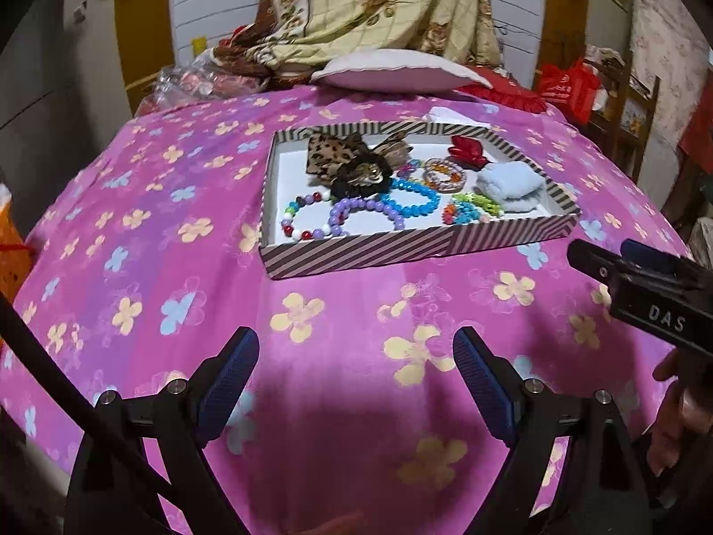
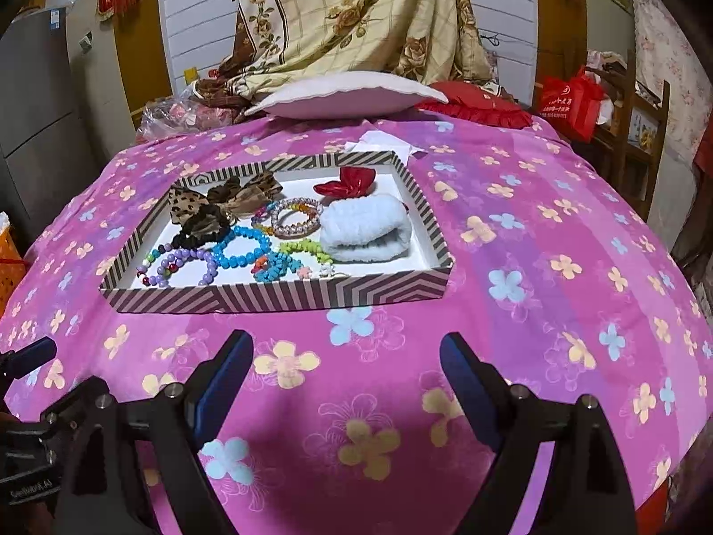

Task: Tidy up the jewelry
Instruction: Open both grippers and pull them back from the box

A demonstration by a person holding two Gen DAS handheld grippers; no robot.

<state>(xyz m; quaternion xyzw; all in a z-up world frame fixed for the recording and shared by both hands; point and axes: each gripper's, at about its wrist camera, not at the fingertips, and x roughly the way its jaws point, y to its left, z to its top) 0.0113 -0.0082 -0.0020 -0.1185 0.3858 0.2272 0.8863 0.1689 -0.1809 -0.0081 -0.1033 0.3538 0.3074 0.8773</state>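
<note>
Both grippers, left (image 1: 356,383) and right (image 2: 346,385), are held with fingers wide, empty, before the jewelry tray (image 2: 285,296) on the bed (image 2: 534,267).

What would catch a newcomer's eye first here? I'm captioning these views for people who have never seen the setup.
First, the bright pink bedspread with pastel flowers filling both views. Next, the shallow striped cardboard box lying on it, crowded with a blue beaded bracelet, a fluffy pale-blue fabric roll and a leopard-print hair bow. In the foreground, the left gripper and right gripper hang open and empty, short of the box.
</note>
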